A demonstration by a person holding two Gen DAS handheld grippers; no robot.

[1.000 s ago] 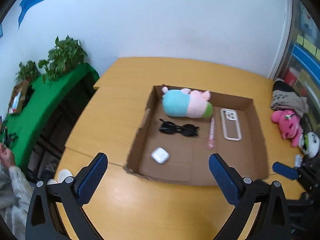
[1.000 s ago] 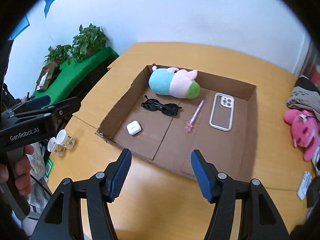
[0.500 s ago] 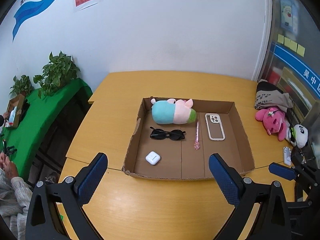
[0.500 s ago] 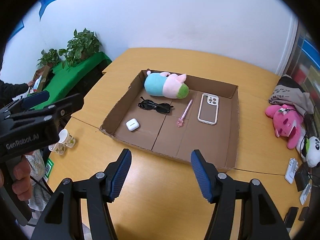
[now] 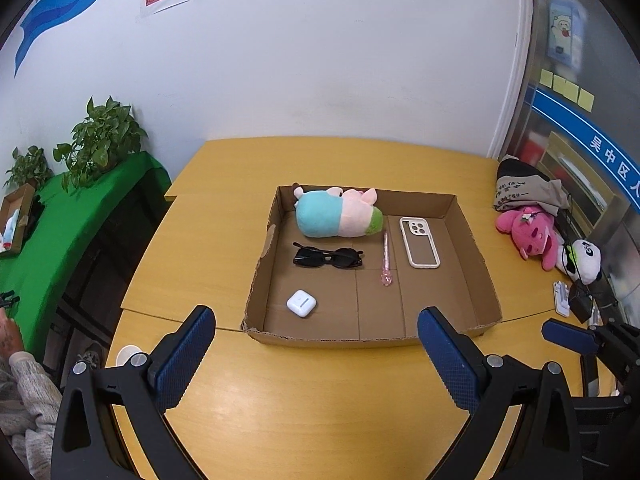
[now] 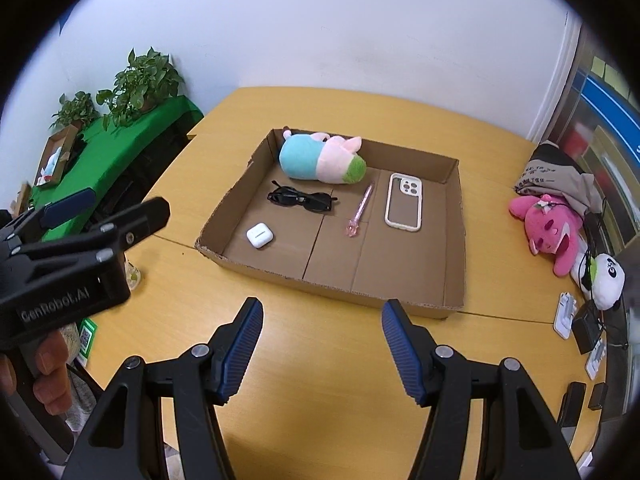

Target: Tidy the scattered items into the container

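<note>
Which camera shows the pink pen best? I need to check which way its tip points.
The left wrist view: the pink pen lies nearly straight up and down, its ornamented end nearest the camera. The right wrist view shows the whole pen too, but slanted and off-centre.

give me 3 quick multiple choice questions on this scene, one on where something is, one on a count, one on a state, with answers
1. Where does the earbud case lie in the cardboard box?
A. near front left corner
B. beside the phone case
C. on the plush

2. How many items lie in the box?
A. three
B. five
C. seven

3. How is the left gripper?
A. shut on the pen
C. shut, empty
B. open, empty

Answers: 1 A, it sits alone by that corner. 2 B, plush toy, sunglasses, pen, phone case, earbud case. 3 B, fingers wide apart over the table.
</note>
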